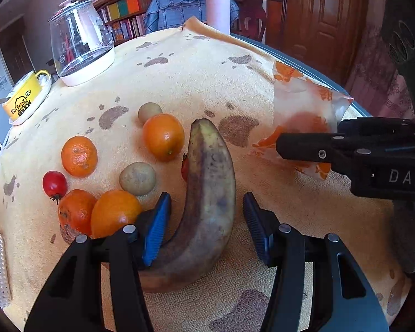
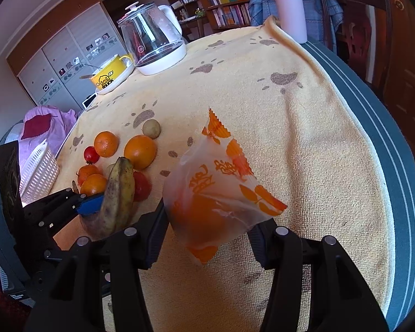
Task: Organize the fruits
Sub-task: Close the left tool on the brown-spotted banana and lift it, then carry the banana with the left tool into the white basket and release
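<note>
A bruised brown-yellow banana [image 1: 207, 193] lies on the paw-print cloth [image 1: 196, 77], between the blue pads of my left gripper [image 1: 206, 207], which is open around it. Left of it sit several oranges [image 1: 163, 137], a small red tomato [image 1: 54, 184] and two brownish round fruits [image 1: 137, 178]. Another tomato [image 2: 141, 185] shows behind the banana [image 2: 119, 191]. A translucent bag with orange print [image 2: 221, 182], something orange inside, lies between the fingers of my right gripper [image 2: 207, 229]. That gripper stands open around the bag's near end and its left finger touches the bag.
A glass kettle [image 1: 80, 44], a yellow duck mug [image 1: 25, 99] on a saucer and a pink bottle [image 1: 218, 5] stand at the far side. A white perforated basket [image 2: 38, 171] is off the table's left edge. The blue-grey table rim [image 2: 387, 152] runs along the right.
</note>
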Available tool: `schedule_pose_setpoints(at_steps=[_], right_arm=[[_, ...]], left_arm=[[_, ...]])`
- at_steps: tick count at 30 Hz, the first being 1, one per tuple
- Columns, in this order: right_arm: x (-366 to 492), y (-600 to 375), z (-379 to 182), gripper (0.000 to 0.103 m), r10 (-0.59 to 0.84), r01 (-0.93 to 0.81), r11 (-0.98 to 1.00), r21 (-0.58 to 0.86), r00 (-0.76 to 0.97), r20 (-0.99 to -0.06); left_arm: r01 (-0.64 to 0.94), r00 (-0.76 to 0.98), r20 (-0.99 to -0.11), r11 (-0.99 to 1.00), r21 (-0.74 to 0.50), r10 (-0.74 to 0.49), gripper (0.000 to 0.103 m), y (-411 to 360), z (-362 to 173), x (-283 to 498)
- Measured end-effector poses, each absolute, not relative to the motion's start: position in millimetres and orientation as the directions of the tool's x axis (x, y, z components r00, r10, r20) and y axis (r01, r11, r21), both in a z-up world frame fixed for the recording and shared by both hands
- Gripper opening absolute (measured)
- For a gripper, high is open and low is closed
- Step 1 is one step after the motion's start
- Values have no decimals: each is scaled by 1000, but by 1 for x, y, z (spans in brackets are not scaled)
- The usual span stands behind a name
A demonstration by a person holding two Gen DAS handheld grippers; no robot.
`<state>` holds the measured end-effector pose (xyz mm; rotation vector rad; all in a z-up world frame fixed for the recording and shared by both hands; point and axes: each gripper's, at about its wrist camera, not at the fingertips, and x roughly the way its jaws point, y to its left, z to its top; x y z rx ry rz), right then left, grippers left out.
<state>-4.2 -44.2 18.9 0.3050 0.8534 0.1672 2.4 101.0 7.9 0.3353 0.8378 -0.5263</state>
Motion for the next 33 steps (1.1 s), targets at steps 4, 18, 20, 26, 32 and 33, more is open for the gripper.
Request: schedule_pose_setpoints(at_steps=[4,18,20,26,32,33], right_arm=[[-3,-45,17,52,264,-16,943,333,645,-717],[-4,-42,17,52,254,-19,947,320,653,-713],[-5,-41,17,52,249,-18,949,315,657,-712],[-8,-40,19,52,244,-22,951,307,663,-708],[-10,-39,22,52,243,-28,953,303,669,-703],[-11,-39,23,52,243,-30,953,301,670,-701]], left_arm=[[555,560,-770,828,76,-305,38,103,10,2],[433,631,-708,901,-18,-317,30,128,44,-14],[414,647,-694,910,-27,-315,30,133,51,-16],[366,700,-647,930,-40,-303,30,146,74,-22],[316,728,-628,948,-47,-274,30,160,88,-21],[308,731,-627,950,-49,-269,30,162,89,-21]])
